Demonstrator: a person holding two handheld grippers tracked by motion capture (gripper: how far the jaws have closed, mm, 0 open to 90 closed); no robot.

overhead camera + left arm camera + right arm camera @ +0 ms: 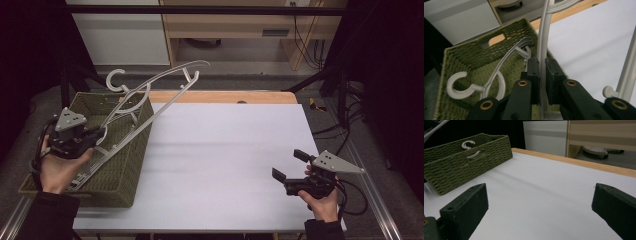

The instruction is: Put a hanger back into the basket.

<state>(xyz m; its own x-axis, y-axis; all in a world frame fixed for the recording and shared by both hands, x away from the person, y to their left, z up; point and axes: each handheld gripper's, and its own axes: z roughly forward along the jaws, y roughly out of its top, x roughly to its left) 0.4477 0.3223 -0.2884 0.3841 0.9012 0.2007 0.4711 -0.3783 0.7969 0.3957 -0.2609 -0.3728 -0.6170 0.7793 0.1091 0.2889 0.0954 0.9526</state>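
A green woven basket (125, 165) sits at the table's left. A pale plastic hanger (176, 70) leans out of it, one end raised above the far rim. My left gripper (100, 132) hovers over the basket and is shut on a thin bar of that hanger (541, 45), which runs up between the pads (534, 72). A second hanger (496, 72) with a round hook (459, 86) lies inside the basket (461, 62). My right gripper (289, 166) hangs open over the table's right front, nothing between its fingers (466, 210). In the right gripper view the basket (461, 167) is far off to the left.
The white tabletop (225, 150) stretches between basket and right gripper, with a wooden strip (225, 96) along its far edge. Black frame bars (320, 75) and cables stand to the right. Cabinets (120, 35) lie beyond the table.
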